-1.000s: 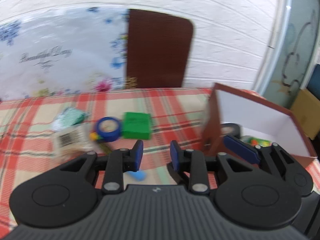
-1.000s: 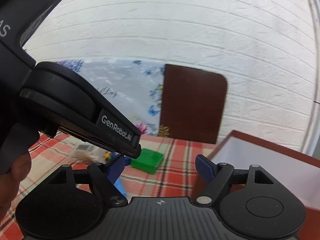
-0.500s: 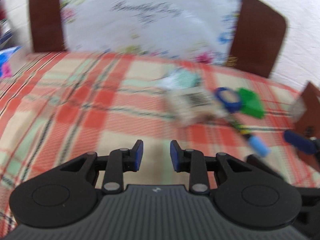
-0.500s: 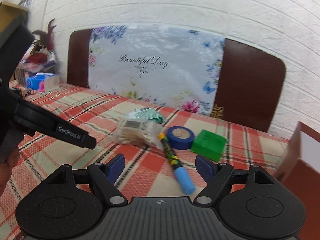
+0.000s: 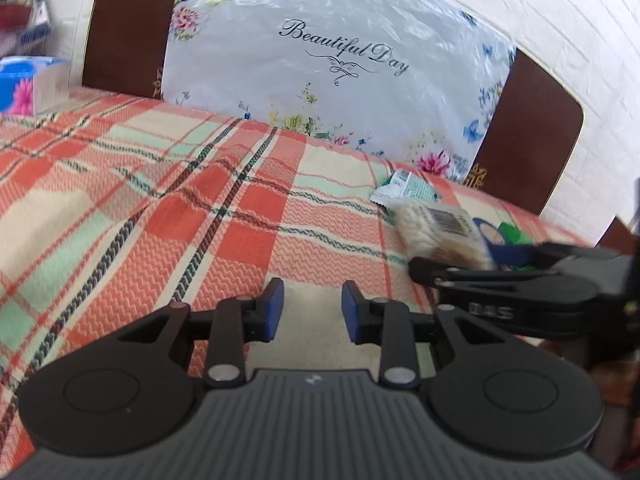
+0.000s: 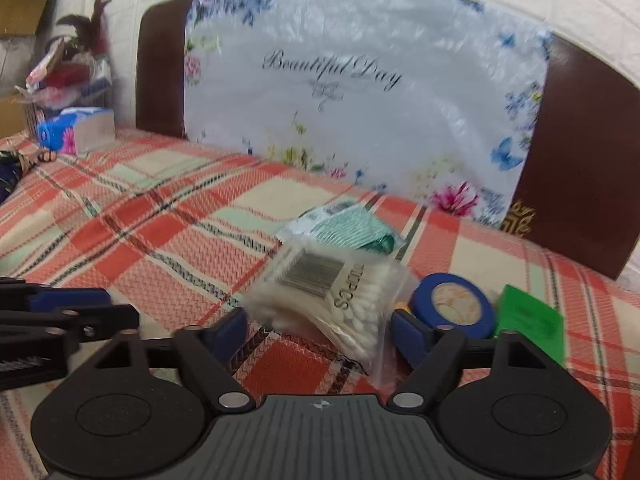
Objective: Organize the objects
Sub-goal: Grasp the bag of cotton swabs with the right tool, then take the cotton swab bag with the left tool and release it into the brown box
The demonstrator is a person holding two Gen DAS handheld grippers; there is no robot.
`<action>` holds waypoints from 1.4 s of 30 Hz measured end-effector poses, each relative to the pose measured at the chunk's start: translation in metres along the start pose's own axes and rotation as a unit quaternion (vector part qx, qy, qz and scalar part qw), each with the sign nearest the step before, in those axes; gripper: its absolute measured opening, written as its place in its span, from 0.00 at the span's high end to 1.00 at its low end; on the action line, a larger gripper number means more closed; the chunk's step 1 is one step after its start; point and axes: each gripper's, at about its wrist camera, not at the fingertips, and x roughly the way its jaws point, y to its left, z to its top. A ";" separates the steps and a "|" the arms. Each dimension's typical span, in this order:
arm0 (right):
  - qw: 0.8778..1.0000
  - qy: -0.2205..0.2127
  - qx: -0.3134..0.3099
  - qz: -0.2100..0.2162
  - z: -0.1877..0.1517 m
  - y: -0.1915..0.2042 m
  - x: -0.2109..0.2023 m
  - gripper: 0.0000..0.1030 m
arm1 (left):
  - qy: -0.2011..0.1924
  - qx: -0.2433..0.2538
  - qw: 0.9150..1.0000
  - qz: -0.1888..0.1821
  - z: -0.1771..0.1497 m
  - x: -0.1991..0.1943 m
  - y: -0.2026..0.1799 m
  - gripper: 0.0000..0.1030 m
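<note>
Right gripper (image 6: pixel 320 330) closing around clear plastic bag of cotton swabs (image 6: pixel 332 292), pads not yet pressing; bag mid-bed on plaid cover (image 6: pixel 168 216); left gripper (image 5: pixel 311 306) empty, narrowly parted; blue tape roll (image 6: pixel 454 310), green block (image 6: pixel 528 320), teal sachet (image 6: pixel 348 228) unsorted; task barely begun.

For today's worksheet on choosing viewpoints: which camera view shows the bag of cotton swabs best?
The right wrist view: the bag of cotton swabs lies central, barcode label facing the camera, between the closing right gripper jaws. The left wrist view shows it only smaller, blurred, and partly hidden behind the other gripper.

left gripper (image 5: pixel 312 306) jaws narrow, empty | over plaid cloth (image 5: pixel 160 208) | swab bag (image 5: pixel 436 228) right
</note>
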 end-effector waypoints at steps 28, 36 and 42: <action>1.000 -0.022 0.001 -0.012 -0.100 -0.015 -0.147 0.97 | 0.114 0.003 0.981 -0.160 0.000 -0.009 -0.104 0.64; 0.987 -0.127 0.006 -0.101 -0.080 -0.061 -0.196 0.97 | 0.041 0.081 0.968 -0.233 0.051 -0.044 -0.200 0.66; 0.970 -0.149 0.042 -0.189 -0.087 -0.129 -0.225 0.97 | 0.047 0.136 0.947 -0.288 0.053 -0.033 -0.299 0.66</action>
